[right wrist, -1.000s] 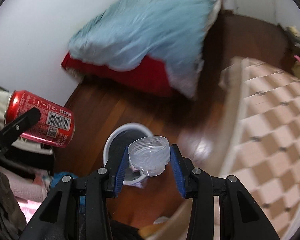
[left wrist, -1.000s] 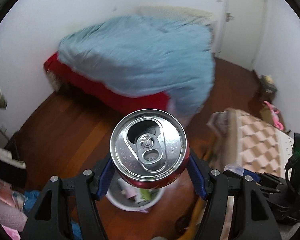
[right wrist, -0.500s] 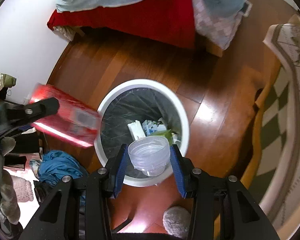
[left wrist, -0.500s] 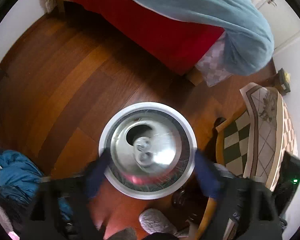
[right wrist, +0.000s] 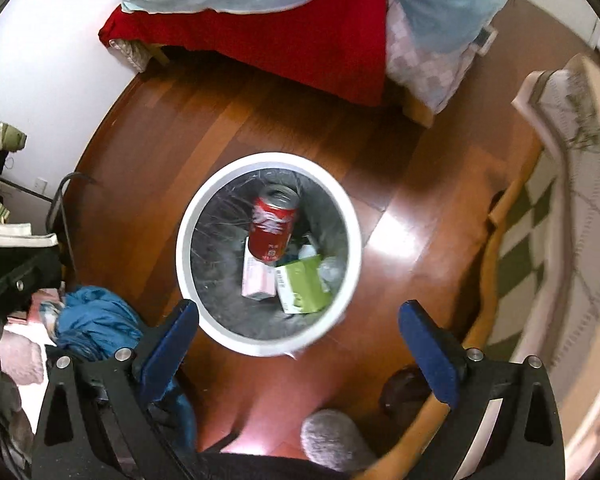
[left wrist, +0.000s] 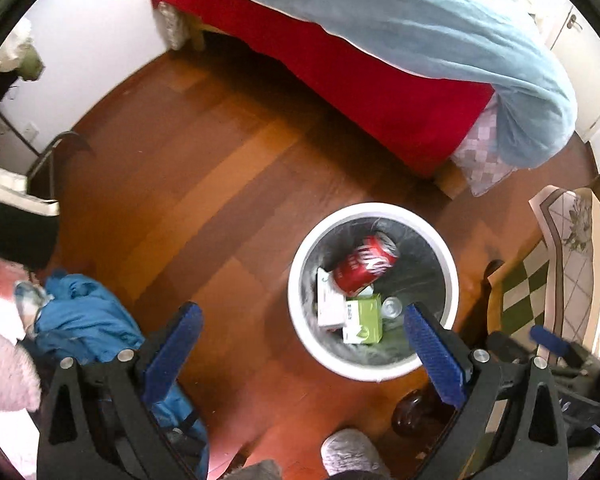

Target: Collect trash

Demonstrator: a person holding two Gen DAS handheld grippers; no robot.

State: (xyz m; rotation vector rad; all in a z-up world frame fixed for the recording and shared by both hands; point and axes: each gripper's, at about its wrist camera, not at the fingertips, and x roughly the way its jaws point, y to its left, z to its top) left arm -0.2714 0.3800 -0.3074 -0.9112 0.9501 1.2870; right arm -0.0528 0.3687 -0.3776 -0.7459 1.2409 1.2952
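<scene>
Wooden floor [left wrist: 204,184] by the bed, white bin [left wrist: 374,368] below, red can [left wrist: 364,266] lying tilted inside, silver top toward the bed, both my tools [left wrist: 304,350] [right wrist: 300,348] spread wide, empty

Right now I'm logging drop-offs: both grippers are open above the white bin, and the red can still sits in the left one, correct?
Not quite. The left gripper is empty; the red can lies inside the white bin, as the left wrist view shows. The right gripper is open too.

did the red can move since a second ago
Yes. It was clamped in the left gripper above the floor; now the red can lies on its side down inside the white bin, and the gripper is open.
</scene>
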